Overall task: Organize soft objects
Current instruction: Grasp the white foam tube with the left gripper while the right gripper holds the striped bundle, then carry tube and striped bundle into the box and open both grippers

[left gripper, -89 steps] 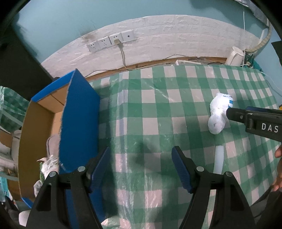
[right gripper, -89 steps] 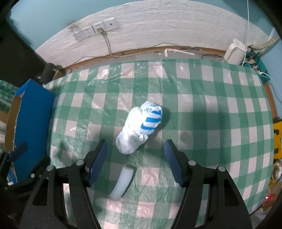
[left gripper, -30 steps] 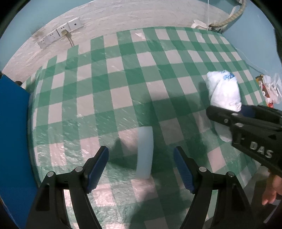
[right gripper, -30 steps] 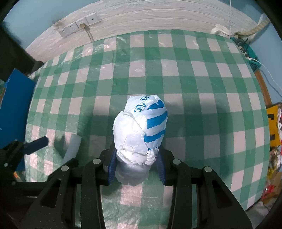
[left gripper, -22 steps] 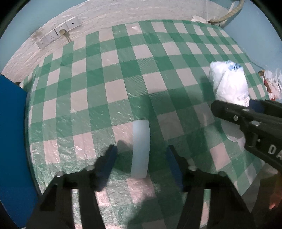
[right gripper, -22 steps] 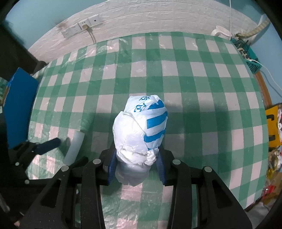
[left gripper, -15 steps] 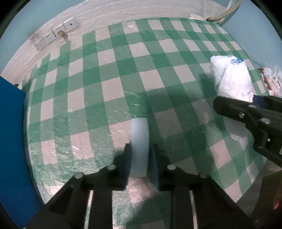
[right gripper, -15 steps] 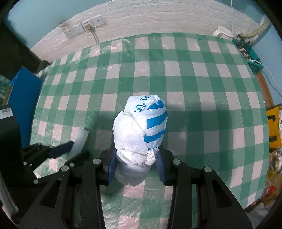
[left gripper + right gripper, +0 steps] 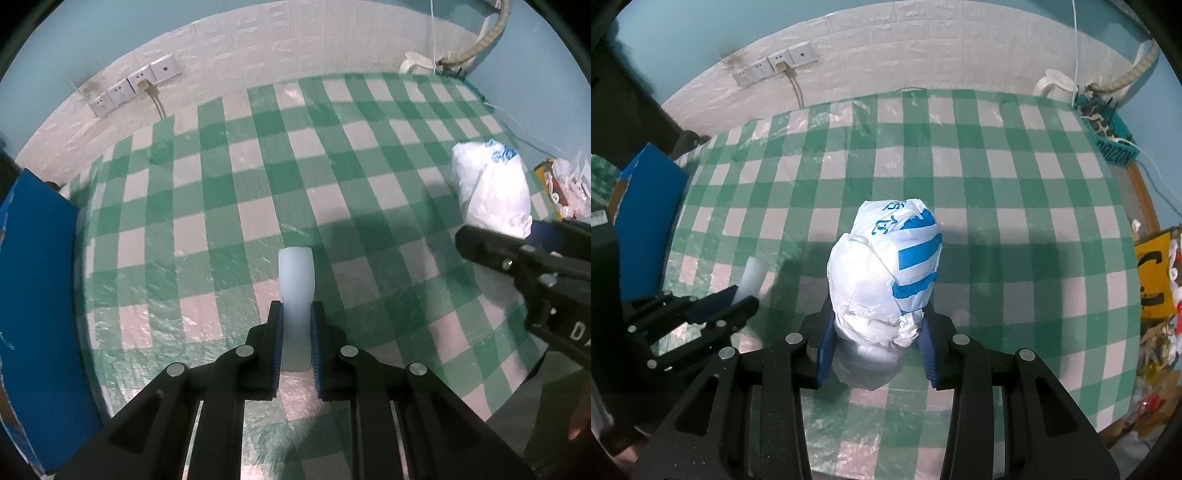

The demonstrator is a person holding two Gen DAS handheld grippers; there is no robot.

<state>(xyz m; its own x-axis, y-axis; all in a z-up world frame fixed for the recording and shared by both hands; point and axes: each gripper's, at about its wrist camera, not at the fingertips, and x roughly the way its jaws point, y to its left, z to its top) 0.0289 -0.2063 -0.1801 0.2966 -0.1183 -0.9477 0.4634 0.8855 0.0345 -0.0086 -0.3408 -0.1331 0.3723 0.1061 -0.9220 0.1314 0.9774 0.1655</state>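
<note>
My left gripper (image 9: 296, 314) is shut on a pale white foam strip (image 9: 295, 284), held above the green checked tablecloth (image 9: 229, 206). My right gripper (image 9: 875, 328) is shut on a white plastic-wrapped bundle with blue stripes (image 9: 886, 273), also lifted off the cloth. The bundle (image 9: 491, 192) and the right gripper show at the right of the left wrist view. The left gripper (image 9: 738, 299) with the strip (image 9: 750, 277) shows at the left of the right wrist view.
A blue cardboard box (image 9: 33, 295) stands at the table's left edge; it also shows in the right wrist view (image 9: 646, 221). Wall sockets with a plugged cable (image 9: 775, 66) sit behind the table. Clutter and a teal basket (image 9: 1108, 136) lie off the right edge.
My left gripper has closed on the foam strip, which lay on the cloth between its open fingers a second ago. My right gripper keeps its hold on the bundle and has risen slightly.
</note>
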